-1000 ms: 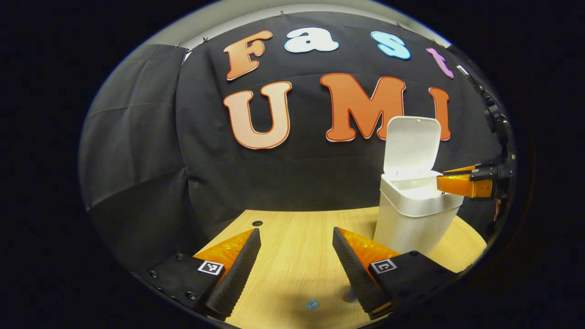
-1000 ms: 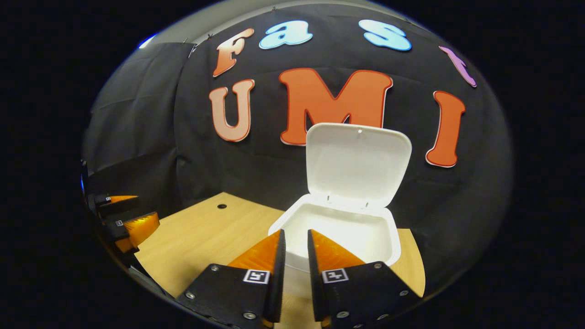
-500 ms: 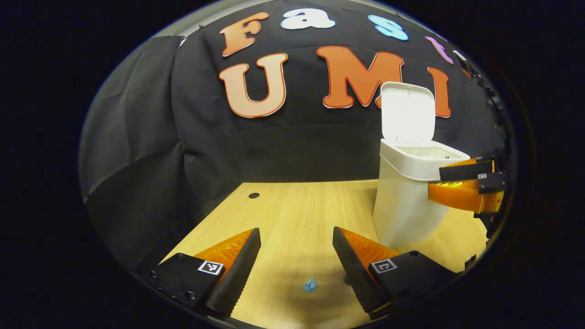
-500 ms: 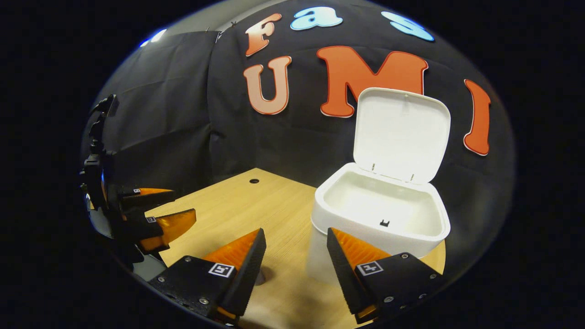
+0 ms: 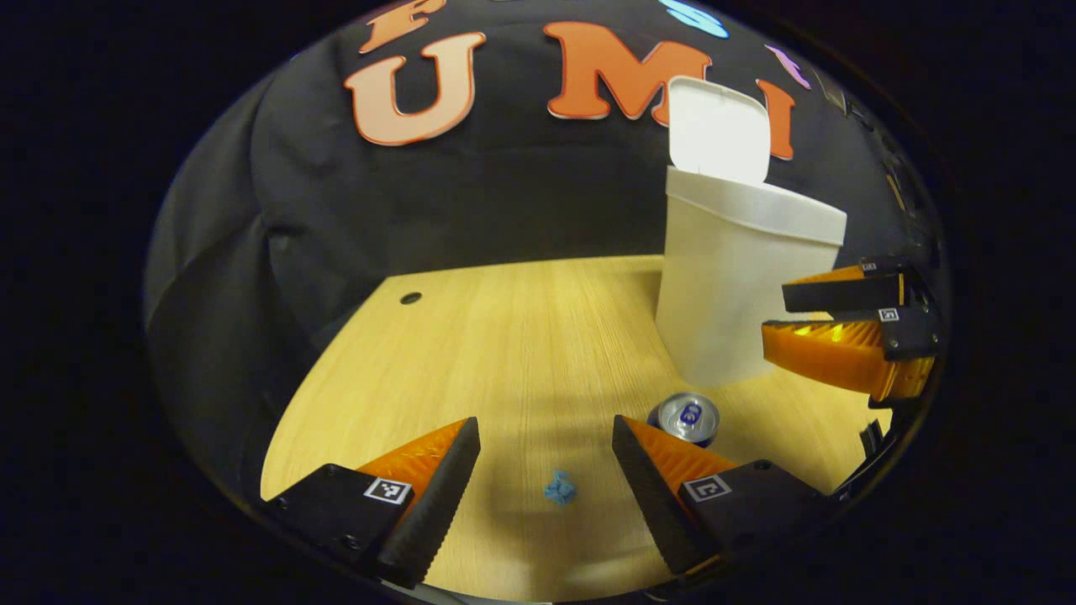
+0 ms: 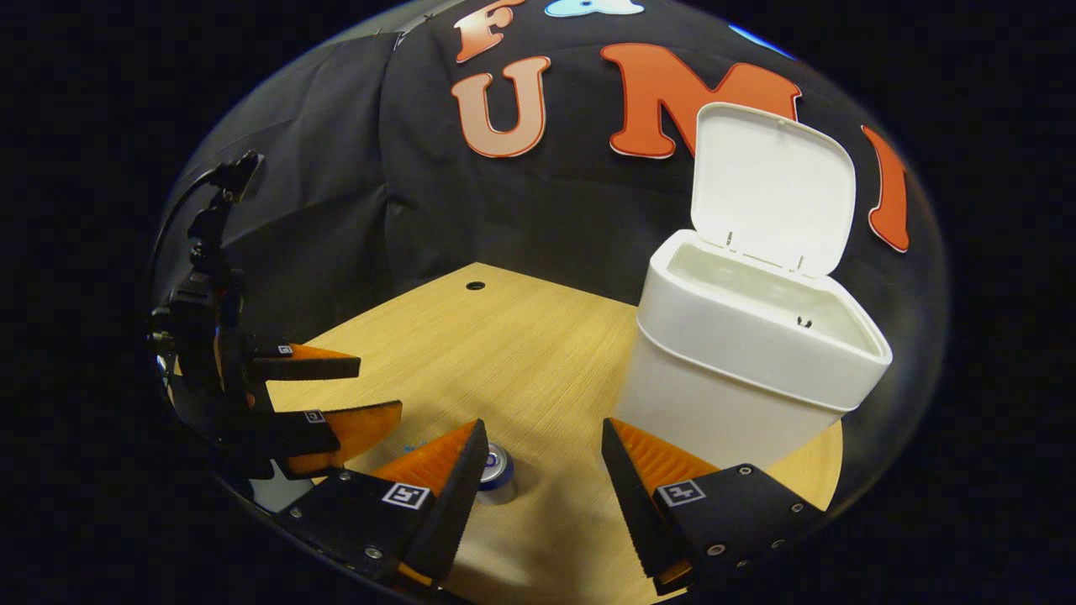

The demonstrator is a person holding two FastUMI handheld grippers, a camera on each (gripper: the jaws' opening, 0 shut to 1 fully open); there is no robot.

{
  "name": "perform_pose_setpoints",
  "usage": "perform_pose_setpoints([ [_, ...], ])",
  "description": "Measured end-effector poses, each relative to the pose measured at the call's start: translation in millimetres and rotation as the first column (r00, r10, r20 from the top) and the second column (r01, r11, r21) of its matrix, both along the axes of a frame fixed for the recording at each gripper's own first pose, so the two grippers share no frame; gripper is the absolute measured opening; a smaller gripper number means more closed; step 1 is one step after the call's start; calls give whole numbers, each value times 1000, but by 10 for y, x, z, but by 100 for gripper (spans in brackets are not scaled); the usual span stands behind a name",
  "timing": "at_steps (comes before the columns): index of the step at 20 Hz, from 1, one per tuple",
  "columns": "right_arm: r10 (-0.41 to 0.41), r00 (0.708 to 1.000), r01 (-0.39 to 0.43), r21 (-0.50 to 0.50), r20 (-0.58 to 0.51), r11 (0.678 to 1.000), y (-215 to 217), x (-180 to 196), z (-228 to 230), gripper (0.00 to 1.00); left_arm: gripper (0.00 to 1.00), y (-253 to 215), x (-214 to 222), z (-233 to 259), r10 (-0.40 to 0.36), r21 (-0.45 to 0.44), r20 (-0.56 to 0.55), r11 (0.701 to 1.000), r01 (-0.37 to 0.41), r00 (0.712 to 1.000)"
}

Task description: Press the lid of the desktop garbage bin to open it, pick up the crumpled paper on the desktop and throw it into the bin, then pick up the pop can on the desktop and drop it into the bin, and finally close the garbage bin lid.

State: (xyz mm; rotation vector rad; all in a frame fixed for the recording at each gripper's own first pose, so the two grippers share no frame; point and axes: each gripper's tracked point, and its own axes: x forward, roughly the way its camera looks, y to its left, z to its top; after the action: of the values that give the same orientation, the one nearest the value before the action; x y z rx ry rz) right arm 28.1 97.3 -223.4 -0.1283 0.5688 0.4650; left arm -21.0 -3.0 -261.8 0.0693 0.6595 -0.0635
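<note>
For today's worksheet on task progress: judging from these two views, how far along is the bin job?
Done: the lid stands open on the bin. In hand: nothing; the left gripper and right gripper are both open above the table. Left: the blue paper and the can are not yet binned, then the lid needs closing.

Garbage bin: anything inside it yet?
The garbage bin stands with its lid up. The right gripper view shows bare upper inner walls; its own front wall hides the bottom, so contents cannot be told.

No text can be read; the pop can [image 5: 688, 418] shows a blue mark, too small to make out.
</note>
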Motion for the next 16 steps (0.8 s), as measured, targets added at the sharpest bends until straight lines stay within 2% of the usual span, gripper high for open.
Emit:
perform_pose_setpoints([
  [4,-40,998,39,-27,-48,999,-37,-69,-216,85,100,-37,9,-395,-72,-30,-110,997,69,991],
  [5,-48,997,46,-26,-57,999,-38,-101,-236,85,94,-44,15,-460,-85,-35,-130,996,81,988],
  [6,-56,996,55,-23,-65,998,-46,-125,-257,85,100,-53,13,-529,-98,-37,-147,995,93,984],
  [9,-80,992,78,-25,-97,997,-60,-210,-324,89,100,-76,16,-739,-129,-32,-197,992,125,972],
  [11,-90,989,87,-30,-114,996,-58,-278,-370,91,100,-82,-8,-884,-132,-35,-235,991,128,963],
  [12,-92,988,89,-31,-127,996,-55,-311,-395,92,94,-90,-13,-932,-134,-43,-251,991,127,959],
  [13,-93,986,90,-29,-139,996,-46,-344,-427,93,94,-91,-7,-968,-133,-49,-266,991,124,955],
  [14,-93,984,89,-29,-149,996,-34,-372,-453,93,100,-78,-41,-1012,-131,-50,-278,991,122,952],
  [15,-91,983,88,-28,-157,996,-19,-398,-479,94,94,-68,-50,-1035,-131,-54,-290,991,120,948],
  [16,-89,983,86,-26,-163,996,2,-410,-498,95,94,-68,-80,-1082,-133,-62,-301,991,120,944],
])
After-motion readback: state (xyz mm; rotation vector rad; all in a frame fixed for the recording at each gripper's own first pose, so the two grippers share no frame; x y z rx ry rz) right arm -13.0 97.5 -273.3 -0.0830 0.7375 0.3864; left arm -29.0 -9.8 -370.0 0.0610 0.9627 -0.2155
